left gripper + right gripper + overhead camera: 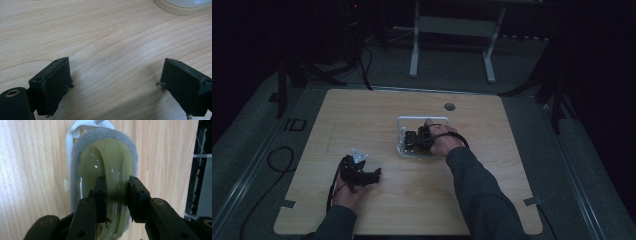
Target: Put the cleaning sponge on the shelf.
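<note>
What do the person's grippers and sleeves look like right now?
Both grippers are black. The left gripper carries a grey three-cornered plate on top and trails a black cable. The right gripper has flat rectangular black jaws on screwed arms with brass-coloured pivots. Both sleeves are dark grey.

Scrubber (pixel 107 155) in tray (pixel 404 121) mid-worktop (pixel 377 107), right claw (pixel 117 195) clamped on its handle; left claw (pixel 116 82) resting near-left, well apart.
</note>
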`<state>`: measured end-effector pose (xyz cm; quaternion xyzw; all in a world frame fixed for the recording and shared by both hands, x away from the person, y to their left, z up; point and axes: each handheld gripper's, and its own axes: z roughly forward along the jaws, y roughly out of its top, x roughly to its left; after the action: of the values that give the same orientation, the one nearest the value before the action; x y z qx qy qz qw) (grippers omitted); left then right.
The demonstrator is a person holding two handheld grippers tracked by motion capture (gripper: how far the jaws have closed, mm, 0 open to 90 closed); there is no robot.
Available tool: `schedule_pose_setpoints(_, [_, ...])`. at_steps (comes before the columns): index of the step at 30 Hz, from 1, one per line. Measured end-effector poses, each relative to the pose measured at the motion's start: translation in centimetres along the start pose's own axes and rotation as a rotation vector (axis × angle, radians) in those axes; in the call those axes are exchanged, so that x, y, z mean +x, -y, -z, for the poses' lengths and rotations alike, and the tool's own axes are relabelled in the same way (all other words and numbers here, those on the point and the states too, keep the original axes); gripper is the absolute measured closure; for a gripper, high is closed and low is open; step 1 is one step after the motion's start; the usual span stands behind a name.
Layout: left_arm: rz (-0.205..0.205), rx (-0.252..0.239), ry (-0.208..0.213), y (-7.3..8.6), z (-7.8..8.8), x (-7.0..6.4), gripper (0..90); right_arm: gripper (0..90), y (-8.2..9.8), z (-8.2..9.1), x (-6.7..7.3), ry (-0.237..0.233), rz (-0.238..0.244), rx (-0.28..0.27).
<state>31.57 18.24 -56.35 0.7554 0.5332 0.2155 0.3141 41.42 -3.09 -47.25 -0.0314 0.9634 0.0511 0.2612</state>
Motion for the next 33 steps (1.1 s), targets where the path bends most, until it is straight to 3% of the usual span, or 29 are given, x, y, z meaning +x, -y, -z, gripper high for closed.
schedule_pose_setpoints(18, [-0.002,0.001,0.000,0.0,0.0,0.0,9.5,40.8,-0.1,0.2,-0.3,0.020,-0.060,-0.030])
schedule_pose_setpoints(33, [0.000,0.000,-0.001,0.0,0.0,0.0,9.5,35.7,-0.3,1.0,-0.2,0.027,-0.068,-0.050])
